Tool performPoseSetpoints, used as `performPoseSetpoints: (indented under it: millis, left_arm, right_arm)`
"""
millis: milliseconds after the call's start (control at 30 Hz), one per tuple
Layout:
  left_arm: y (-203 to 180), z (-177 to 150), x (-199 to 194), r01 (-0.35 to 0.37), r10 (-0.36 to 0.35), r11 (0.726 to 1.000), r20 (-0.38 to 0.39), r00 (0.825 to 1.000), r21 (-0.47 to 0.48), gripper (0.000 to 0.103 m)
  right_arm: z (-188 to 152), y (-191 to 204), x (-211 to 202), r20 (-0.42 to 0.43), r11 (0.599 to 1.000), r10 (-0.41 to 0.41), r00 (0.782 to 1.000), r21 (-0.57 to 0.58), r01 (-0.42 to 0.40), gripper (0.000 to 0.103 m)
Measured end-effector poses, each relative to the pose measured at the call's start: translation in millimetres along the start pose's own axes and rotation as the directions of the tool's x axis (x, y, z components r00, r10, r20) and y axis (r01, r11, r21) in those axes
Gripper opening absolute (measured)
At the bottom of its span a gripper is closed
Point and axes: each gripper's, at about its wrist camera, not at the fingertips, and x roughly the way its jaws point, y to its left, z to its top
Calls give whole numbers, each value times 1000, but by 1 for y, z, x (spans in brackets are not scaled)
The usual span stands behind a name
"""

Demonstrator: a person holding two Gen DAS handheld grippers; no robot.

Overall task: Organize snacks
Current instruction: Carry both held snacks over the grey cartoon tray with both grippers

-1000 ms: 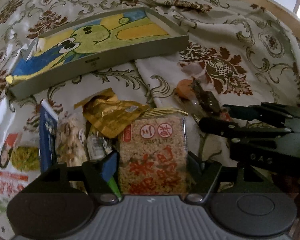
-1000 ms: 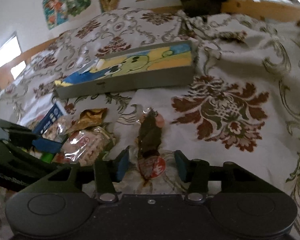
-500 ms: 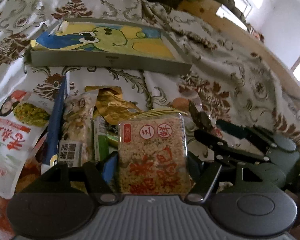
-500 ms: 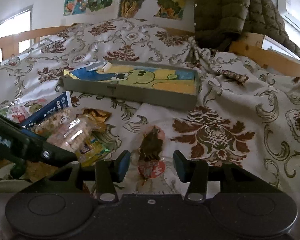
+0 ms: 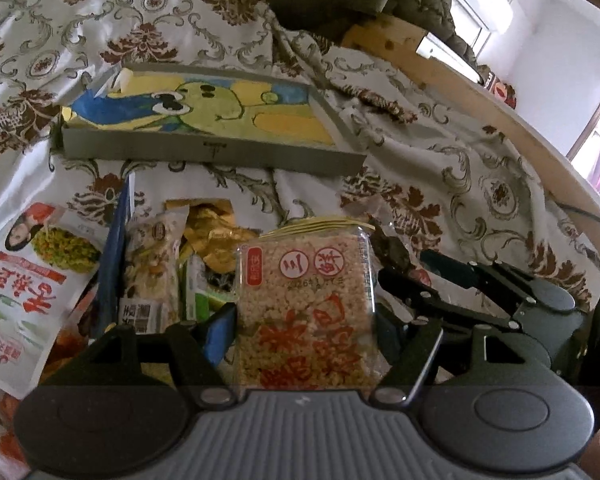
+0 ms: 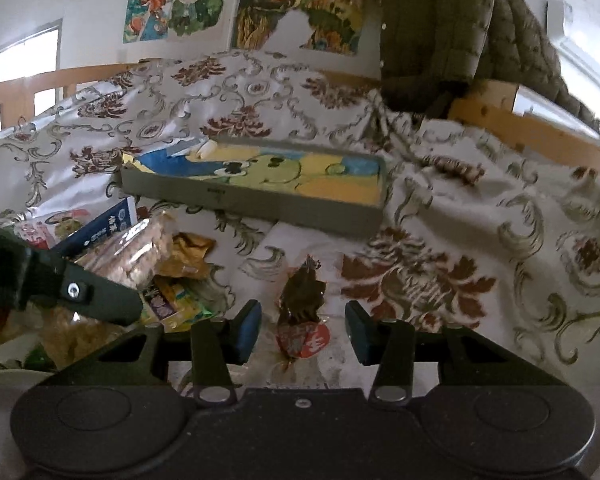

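My left gripper (image 5: 304, 328) is shut on a clear pack of puffed rice cake (image 5: 304, 304) with red print, held upright just above the snack pile. In the right wrist view my right gripper (image 6: 302, 328) is shut on a small clear-wrapped dark snack (image 6: 302, 300) with a red label; its blue pads (image 6: 248, 328) press the wrapper's edges. The two grippers are side by side: the right gripper (image 5: 400, 272) shows in the left wrist view, and a left finger (image 6: 100, 300) shows in the right wrist view. A shallow grey tray (image 5: 212, 152) (image 6: 252, 204) lined with a cartoon painting lies beyond on the floral bedspread.
Left of the rice cake pack is a pile: a large white bag (image 5: 32, 280), a blue box (image 5: 114, 264), a nut bar pack (image 5: 152, 256), a gold wrapper (image 5: 216, 236). A wooden bed rail (image 5: 500, 120) and a hanging green jacket (image 6: 460, 40) bound the far side.
Both grippers rose a little, rolled and tipped upward, so the tray sits lower and more level in view. The rice cake pack and the dark snack stayed between their jaws.
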Motion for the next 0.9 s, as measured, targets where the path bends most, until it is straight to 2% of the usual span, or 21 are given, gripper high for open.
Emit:
performPoseSetpoints:
  millis: [300,533,700,900]
  left_arm:
    - [1,8,-5,-4,4,1000,28,1000,5,75]
    - [11,50,3,-52,53,999,82,995,-11,75]
    - [24,97,24,-99,102,995,141,985,-29,75]
    - [48,147,65,-154,162,986,169,972,-58,75]
  right_arm:
    - [5,6,-10,96,996,-38,995,-71,45,48]
    - [40,-5,-2,191,998,9,982,-56,1,48]
    - [78,-17,40,218,997,36,975,-74,-20,48]
    - [112,-28,110,183,996,54,982,-82,-40,48]
